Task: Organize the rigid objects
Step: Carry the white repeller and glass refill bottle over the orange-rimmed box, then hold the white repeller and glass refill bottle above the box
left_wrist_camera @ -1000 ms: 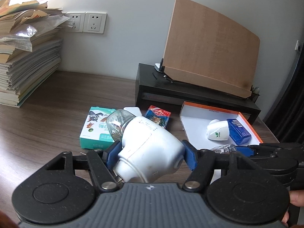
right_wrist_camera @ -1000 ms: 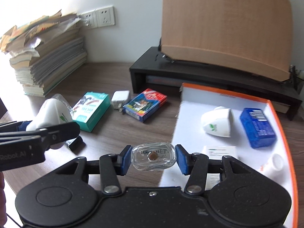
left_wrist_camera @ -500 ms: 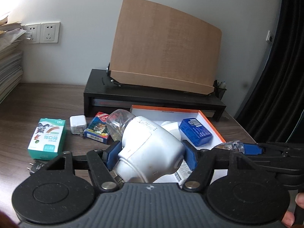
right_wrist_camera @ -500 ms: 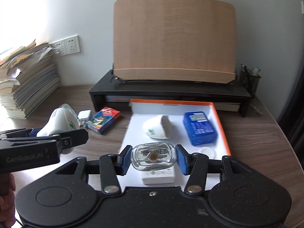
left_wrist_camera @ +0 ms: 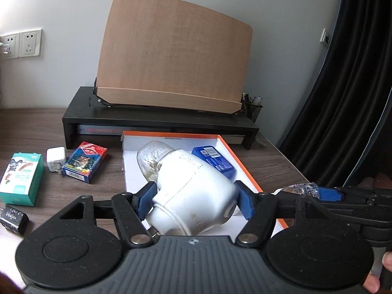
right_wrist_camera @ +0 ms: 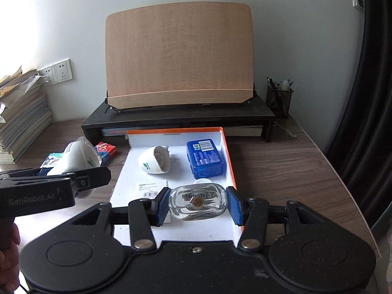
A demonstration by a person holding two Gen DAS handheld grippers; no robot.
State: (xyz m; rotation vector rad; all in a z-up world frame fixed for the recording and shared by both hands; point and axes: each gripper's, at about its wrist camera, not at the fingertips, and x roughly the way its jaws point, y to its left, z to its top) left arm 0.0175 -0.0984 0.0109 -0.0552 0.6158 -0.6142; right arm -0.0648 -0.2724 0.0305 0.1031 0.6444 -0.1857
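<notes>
A white device (left_wrist_camera: 193,193) is clamped in the left tool (left_wrist_camera: 193,203), and a clear glass bottle (right_wrist_camera: 197,201) in the right tool (right_wrist_camera: 197,202), both carried above the orange-rimmed tray (right_wrist_camera: 227,154) at frame centre. Lowering onto bare tray floor appears to be called for next.

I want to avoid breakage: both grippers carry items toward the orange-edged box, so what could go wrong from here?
1. The glass bottle in the right gripper is smooth and held only at its ends, so it may slip.
2. The box already holds a white cup-shaped piece and a blue case, so a careless drop could strike them.
3. The left gripper holds a bulky white device close by; the grippers could collide.
</notes>
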